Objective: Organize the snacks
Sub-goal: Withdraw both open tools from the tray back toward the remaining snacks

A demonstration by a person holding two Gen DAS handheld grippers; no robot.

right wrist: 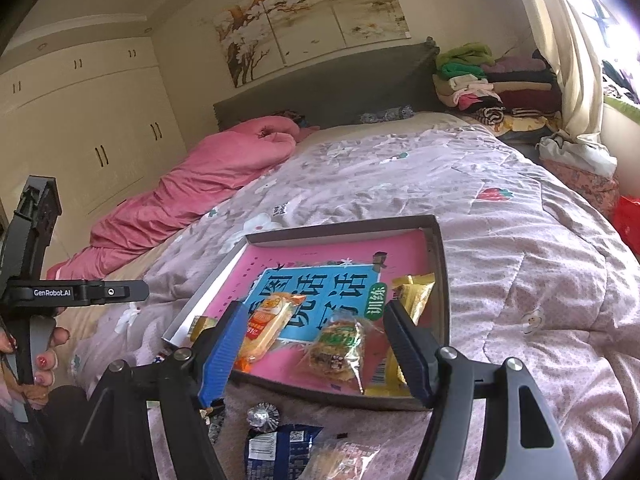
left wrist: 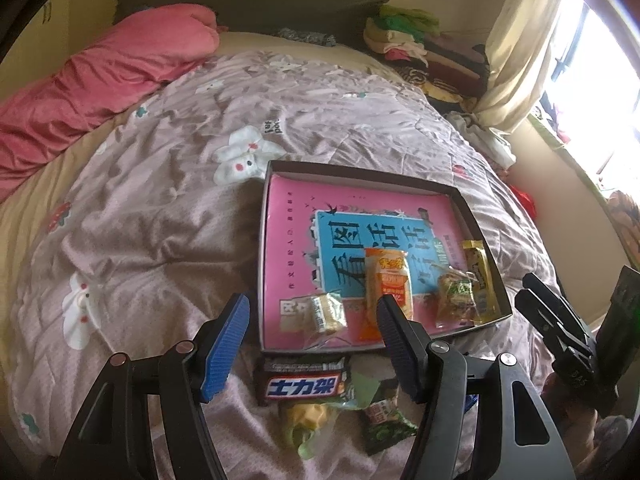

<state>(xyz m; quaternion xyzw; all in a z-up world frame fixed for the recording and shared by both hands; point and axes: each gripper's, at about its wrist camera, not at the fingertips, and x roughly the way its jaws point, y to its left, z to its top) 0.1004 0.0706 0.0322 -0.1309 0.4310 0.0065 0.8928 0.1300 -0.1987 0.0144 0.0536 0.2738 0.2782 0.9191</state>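
Loose snacks [left wrist: 320, 404] are lying on the bed below the left gripper [left wrist: 312, 344], jaws part-open and empty. Beyond, the box [left wrist: 492, 272] is holding four packets; the right gripper [right wrist: 316, 352], likewise empty, is hovering. Soft bedding risks a slipped pinch.

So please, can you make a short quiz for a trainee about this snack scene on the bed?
1. True or false: the box lies on the bed quilt.
2. Which snack lies outside the box? A) chocolate bar B) orange packet C) yellow packet
3. Fill in: the left gripper holds ____.

Key: 1 true; 2 A; 3 nothing, its jaws stand open over the box edge and the chocolate bar.
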